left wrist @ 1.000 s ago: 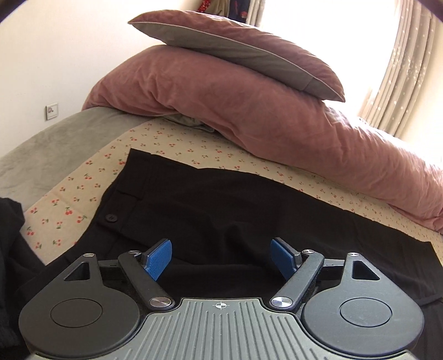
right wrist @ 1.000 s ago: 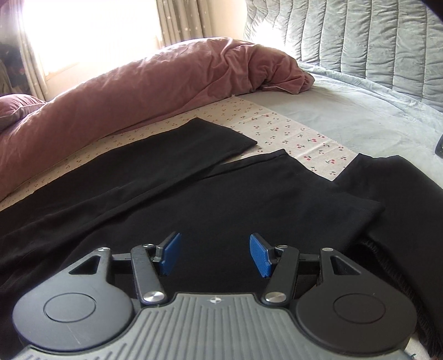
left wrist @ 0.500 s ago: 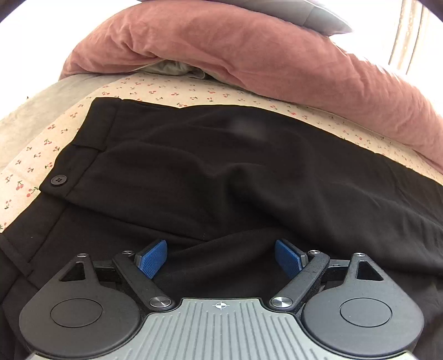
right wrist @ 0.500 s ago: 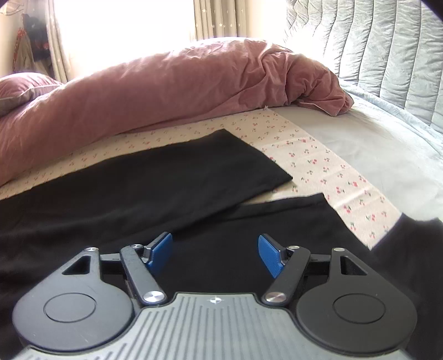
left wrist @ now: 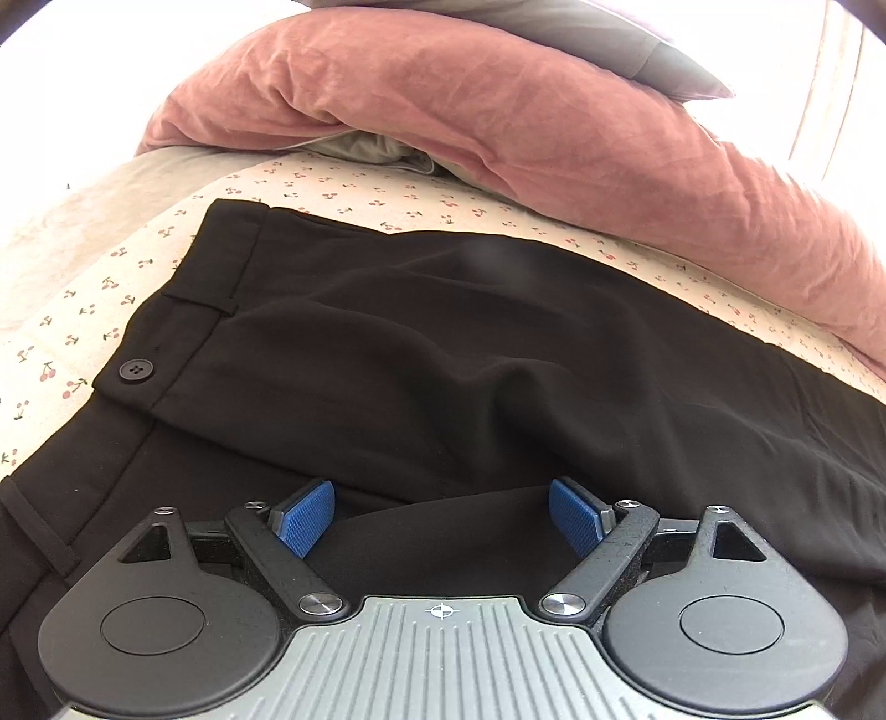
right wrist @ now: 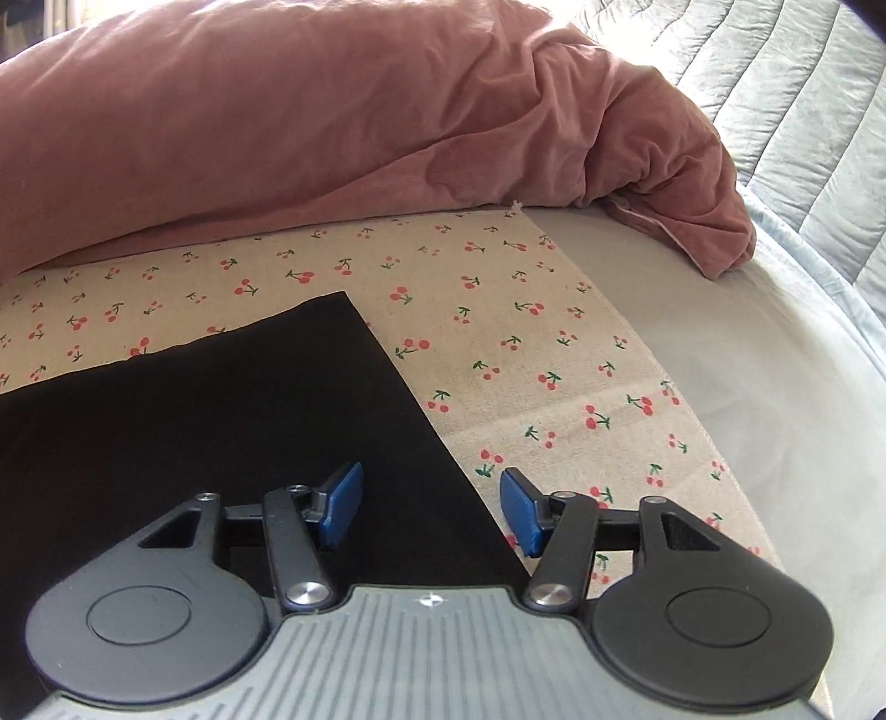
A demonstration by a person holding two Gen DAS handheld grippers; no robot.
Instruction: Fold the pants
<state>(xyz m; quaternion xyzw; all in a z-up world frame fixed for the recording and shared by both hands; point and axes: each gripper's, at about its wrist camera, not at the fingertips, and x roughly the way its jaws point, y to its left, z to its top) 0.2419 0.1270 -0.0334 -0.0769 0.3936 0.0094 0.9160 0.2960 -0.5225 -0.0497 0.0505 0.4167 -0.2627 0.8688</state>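
Note:
Black pants lie flat on the bed, the waistband and its button at the left in the left wrist view. My left gripper hovers low over the seat of the pants, open wide, with a raised fold of black cloth between its blue pads but not pinched. In the right wrist view the end of a pant leg reaches its hem edge. My right gripper straddles that hem; its jaws are closing, the pads still apart and the edge of the cloth lying between them.
A bulky pink duvet runs along the far side of the bed, with a grey-backed pillow on top. A cherry-print sheet lies under the pants. A quilted grey headboard stands at the right.
The left gripper dropped closer to the top of the pants. The right gripper swept along the leg to its hem, off the other black garments, and its pads drew slightly nearer each other.

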